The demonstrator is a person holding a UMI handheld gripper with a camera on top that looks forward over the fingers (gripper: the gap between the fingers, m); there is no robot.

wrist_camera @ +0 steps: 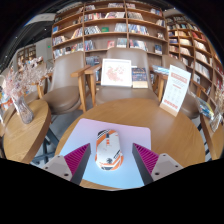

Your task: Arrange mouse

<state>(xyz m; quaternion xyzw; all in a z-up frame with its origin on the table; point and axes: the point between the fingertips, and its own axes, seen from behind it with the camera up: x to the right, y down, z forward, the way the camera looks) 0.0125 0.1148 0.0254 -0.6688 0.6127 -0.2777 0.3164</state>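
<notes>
White with orange trim, the mouse (pixel 109 150) sits between the two fingers of the gripper (pixel 110 160), its rounded back catching the light and a darker band running across its middle. It rests on a pale, squarish mouse mat (pixel 98 130), which lies flat on a round wooden table (pixel 170 125). The pink pads (pixel 76 156) on the fingers stand off to either side of the mouse, with a sliver of mat showing at each flank, so the gripper is spread and grasping nothing; the mouse lies on its own support.

Off to the left, a second wooden table (pixel 25 135) curves into sight, bearing a vase of pale dried flowers (pixel 20 95). Behind it a low bookcase (pixel 35 55) holds rows of books. Beyond the round table, straight ahead of the fingers, stands a wooden chair (pixel 90 85) and an upright display board (pixel 117 72) with a white face and some red on it. Tall wooden shelves (pixel 110 25) packed with books line the back wall, lit from above. Further right, a slanted sign (pixel 175 88) with print on it leans at the far edge of the table, and more bookshelves (pixel 195 50) curve round the right side of the room.
</notes>
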